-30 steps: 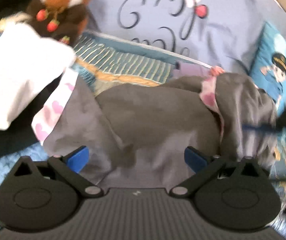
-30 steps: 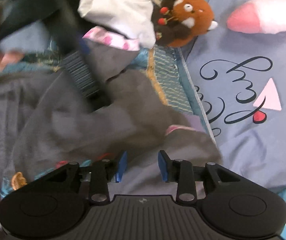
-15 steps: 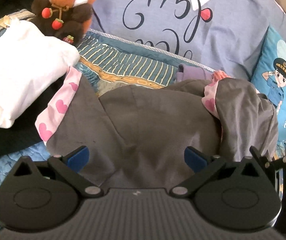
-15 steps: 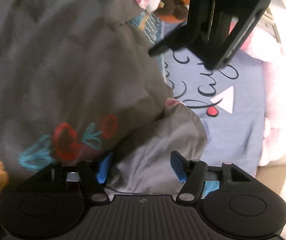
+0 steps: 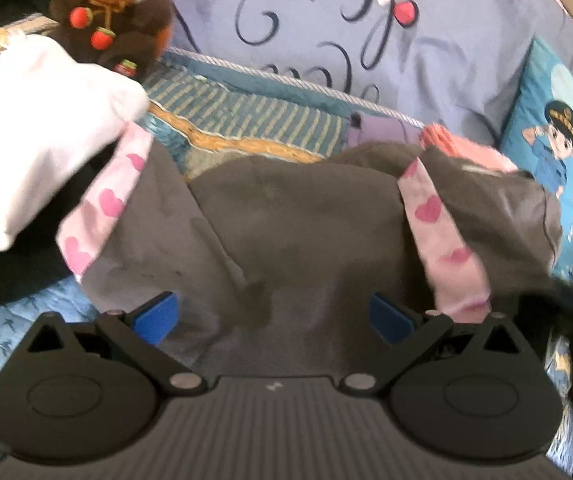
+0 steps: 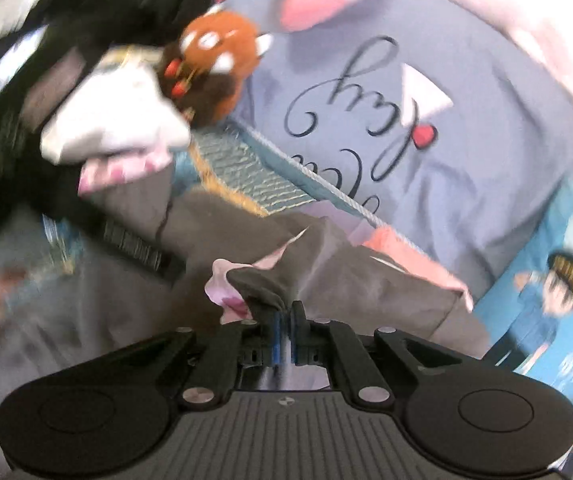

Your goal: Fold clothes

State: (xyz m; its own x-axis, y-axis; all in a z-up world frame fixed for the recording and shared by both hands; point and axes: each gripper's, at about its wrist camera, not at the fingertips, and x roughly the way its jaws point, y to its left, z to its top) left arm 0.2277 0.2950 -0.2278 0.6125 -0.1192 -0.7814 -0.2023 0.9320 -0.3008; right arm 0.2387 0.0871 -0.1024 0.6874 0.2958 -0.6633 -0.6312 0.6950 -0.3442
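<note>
Clenching now, my right claw (image 6: 283, 316) is pinching the grey garment's (image 6: 326, 264) pink-trimmed corner, cloth stretching ahead-left; my left claw (image 5: 273, 316) is hanging released, garment (image 5: 286, 220) spreading ahead.

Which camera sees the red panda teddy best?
The right wrist view: the red panda teddy sits whole in the picture, though blurred. The left wrist view shows it sharper, but the top of its head is cut off at the edge.
</note>
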